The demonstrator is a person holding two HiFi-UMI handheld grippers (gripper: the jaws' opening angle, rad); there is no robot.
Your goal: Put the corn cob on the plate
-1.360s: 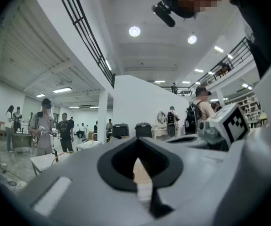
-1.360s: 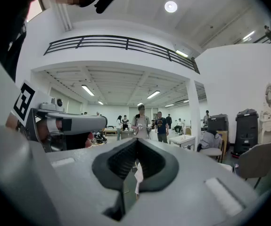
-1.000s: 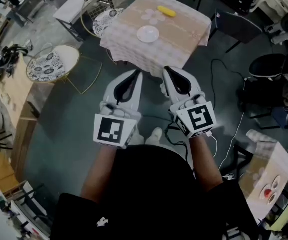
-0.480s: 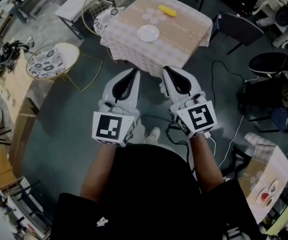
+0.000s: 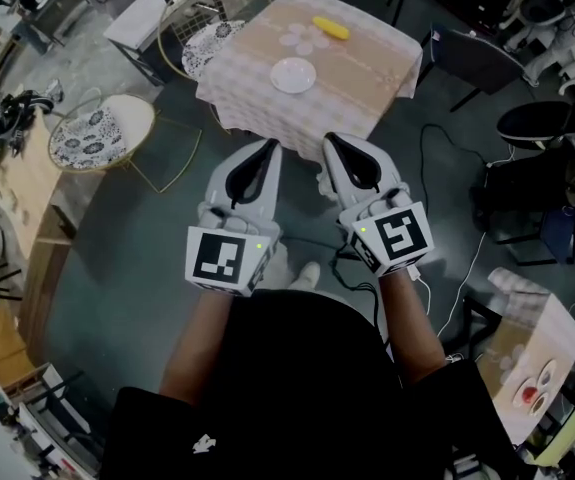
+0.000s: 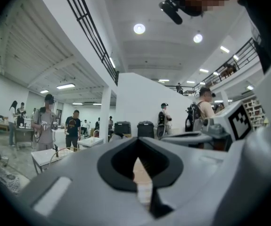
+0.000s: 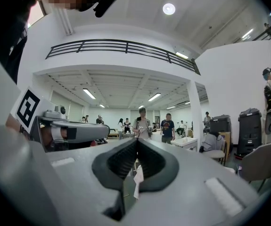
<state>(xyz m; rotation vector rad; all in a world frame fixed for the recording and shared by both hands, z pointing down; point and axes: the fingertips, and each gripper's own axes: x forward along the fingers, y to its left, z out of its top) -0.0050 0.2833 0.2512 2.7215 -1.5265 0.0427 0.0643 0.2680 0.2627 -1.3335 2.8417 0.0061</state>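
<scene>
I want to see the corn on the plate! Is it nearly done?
Not started yet. Done: nothing; the corn cob lies on the table beyond the empty plate, not touching it. In hand: nothing; the left gripper and right gripper are shut, empty, short of the table. Left: reach the corn cob, grab it, set it on the plate.

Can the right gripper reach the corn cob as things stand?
Probably not yet. The corn cob lies far across the table, beyond the plate; the right gripper hangs short of the table's near edge, jaws shut. Nothing blocks the way.
</scene>
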